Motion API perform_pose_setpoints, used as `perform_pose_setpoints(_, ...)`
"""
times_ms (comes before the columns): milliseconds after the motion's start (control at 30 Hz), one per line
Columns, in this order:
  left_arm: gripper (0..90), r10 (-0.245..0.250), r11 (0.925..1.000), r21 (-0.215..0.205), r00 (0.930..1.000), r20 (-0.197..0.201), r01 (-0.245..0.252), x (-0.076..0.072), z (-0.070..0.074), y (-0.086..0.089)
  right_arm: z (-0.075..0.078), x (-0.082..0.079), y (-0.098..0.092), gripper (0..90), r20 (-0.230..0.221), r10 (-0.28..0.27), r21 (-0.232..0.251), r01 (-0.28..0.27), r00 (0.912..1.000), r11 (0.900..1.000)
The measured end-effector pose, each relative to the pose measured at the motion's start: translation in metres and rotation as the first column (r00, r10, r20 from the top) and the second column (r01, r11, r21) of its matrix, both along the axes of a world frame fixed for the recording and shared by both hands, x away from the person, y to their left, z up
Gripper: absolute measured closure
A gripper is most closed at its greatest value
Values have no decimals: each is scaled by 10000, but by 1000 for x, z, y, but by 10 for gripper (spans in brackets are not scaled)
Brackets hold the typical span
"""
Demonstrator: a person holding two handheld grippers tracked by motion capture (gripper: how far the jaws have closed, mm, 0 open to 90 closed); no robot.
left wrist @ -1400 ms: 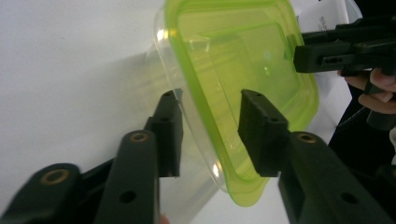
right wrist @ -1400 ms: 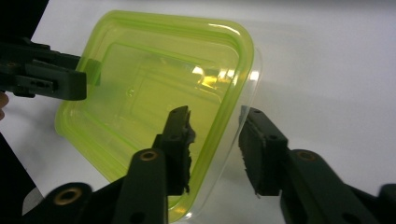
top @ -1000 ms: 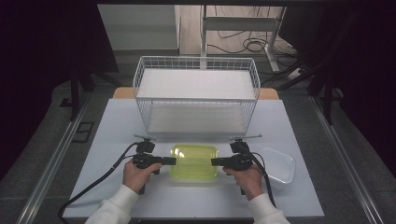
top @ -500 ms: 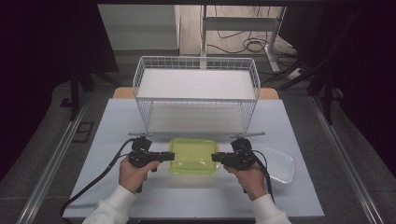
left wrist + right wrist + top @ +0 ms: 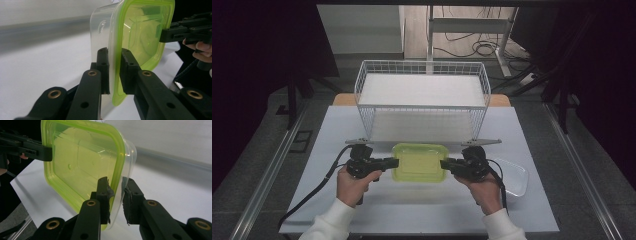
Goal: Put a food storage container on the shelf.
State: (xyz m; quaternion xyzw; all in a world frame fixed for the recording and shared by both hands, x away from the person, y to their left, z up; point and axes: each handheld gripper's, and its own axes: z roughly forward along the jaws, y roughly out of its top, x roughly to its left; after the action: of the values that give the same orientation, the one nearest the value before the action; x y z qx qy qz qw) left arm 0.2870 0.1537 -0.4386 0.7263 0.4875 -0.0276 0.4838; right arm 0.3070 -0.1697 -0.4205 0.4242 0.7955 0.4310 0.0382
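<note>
The translucent lime-green rectangular plastic container sits near the front edge of the white bench, midway between its left and right edges, gripped at both short ends. In the left gripper view the left gripper has its jaws pinching the container's rim, one jaw on each face of the lip. In the right gripper view the right gripper straddles the opposite rim, though a thin gap shows beside one jaw, so its pinch looks lighter (possibly only just closing).

Judging by this, the two-handed grasp is made and the carrying is what remains; the likely destination is the white wire basket standing just behind the container toward the rear edge, which holds nothing visible. The container appears tilted in the gripper views, so it may already be off the surface, though the high view does not settle that.

A clear plastic lid lies near the front right corner, just beside the right hand. The bench's left half is bare, and the route forward is blocked only by the basket's near wall, which must be cleared from above.
</note>
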Motion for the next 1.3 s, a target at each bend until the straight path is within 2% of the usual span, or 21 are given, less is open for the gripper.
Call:
perform_pose_setpoints(33, 796, -44, 10000, 22, 9999, 166, 44, -1, 5, -1, 5, -2, 0, 756, 162, 15, -39, -14, 9999, 10000)
perform_pose_setpoints(133, 796, -84, 10000, 17, 9997, 250, 83, -1, 10, -2, 10, -4, -1, 756, 307, 17, -84, -15, 9995, 10000)
perform_pose_setpoints(300, 795, -152, 9997, -157, 9987, 478, 159, 3, 21, -4, 28, -4, -5, 756, 705, -14, -124, 23, 9975, 9999)
perform_pose_setpoints(367, 794, -159, 9996, -233, 9985, 523, 171, 6, 27, -4, 30, -3, -5, 756, 721, -27, -113, 35, 9974, 9999)
perform_pose_setpoints(467, 795, -156, 9996, -203, 9972, 730, 171, 9, 40, -4, 43, 0, -6, 756, 898, -16, -77, 23, 9960, 10000)
perform_pose_setpoints(500, 795, -166, 9996, -198, 9968, 784, 182, 10, 45, -4, 52, 1, -5, 755, 1025, -42, -71, 49, 9947, 10000)
perform_pose_setpoints(567, 795, -148, 9997, -190, 9959, 888, 165, 13, 54, -4, 55, 2, -5, 756, 1081, -61, -53, 67, 9941, 10000)
perform_pose_setpoints(700, 794, -167, 9997, -137, 9941, 1070, 183, 18, 70, -3, 76, 6, -3, 755, 1393, -122, -44, 130, 9902, 9999)
perform_pose_setpoints(767, 795, -165, 9998, -70, 9929, 1176, 174, 19, 78, -4, 79, 7, -4, 754, 1378, -131, 14, 130, 9904, 9999)
perform_pose_setpoints(800, 794, -153, 9999, -43, 9920, 1255, 159, 20, 82, -4, 86, 8, -3, 754, 1478, -124, -12, 127, 9889, 9999)
perform_pose_setpoints(833, 794, -158, 9999, 1, 9910, 1331, 159, 20, 87, -4, 86, 8, -3, 754, 1478, -124, -12, 127, 9889, 9999)
perform_pose_setpoints(900, 795, -156, 9999, -28, 9896, 1431, 161, 23, 95, -4, 95, 9, -3, 754, 1612, -125, -30, 132, 9868, 9999)
perform_pose_setpoints(1033, 795, -117, 9999, -73, 9878, 1553, 130, 28, 107, -5, 112, 15, -4, 754, 1871, -115, -55, 127, 9823, 9999)
perform_pose_setpoints(1300, 795, -53, 10000, -23, 9828, 1847, 58, 48, 129, -7, 129, 33, -7, 754, 2104, -90, 137, 62, 9776, 9999)
